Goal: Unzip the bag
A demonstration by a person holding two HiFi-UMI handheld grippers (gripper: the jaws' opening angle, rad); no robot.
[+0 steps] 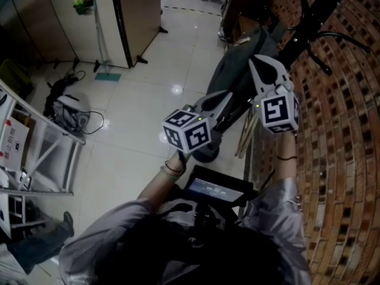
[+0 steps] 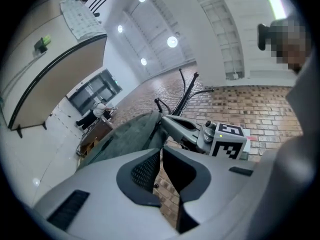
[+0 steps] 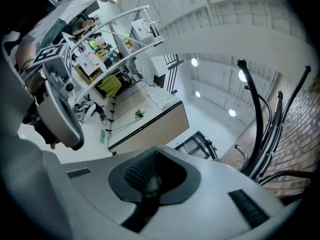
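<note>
The grey-green bag is hanging from a black coat rack beside the brick wall, above the pale tiled floor. Both tools are reaching toward it.

The right hand-held gripper is pointing upward at the bag's upper end, on the side nearer the wall. Its jaws are standing narrow and pressing on a small dark tab that is sitting between the pads. Whether this tab is the zipper's pull is not something I can tell. In the right gripper view the bag's body is lying out of sight, and the camera is looking past the jaw tips at the rack's curved black prongs and the room beyond.

The left hand-held gripper is coming in from the person's left, lower on the bag than the right one. Its jaws are standing almost together, leaving only a thin slit with brick showing through, and nothing is clearly being pinched between them. In the left gripper view the bag is lying just beyond the jaw tips and to their left, while the right hand-held gripper is showing just beyond them to the right. In the head view the left tips are sitting close against the bag's middle. Whether they are actually touching the fabric cannot be told.
</note>
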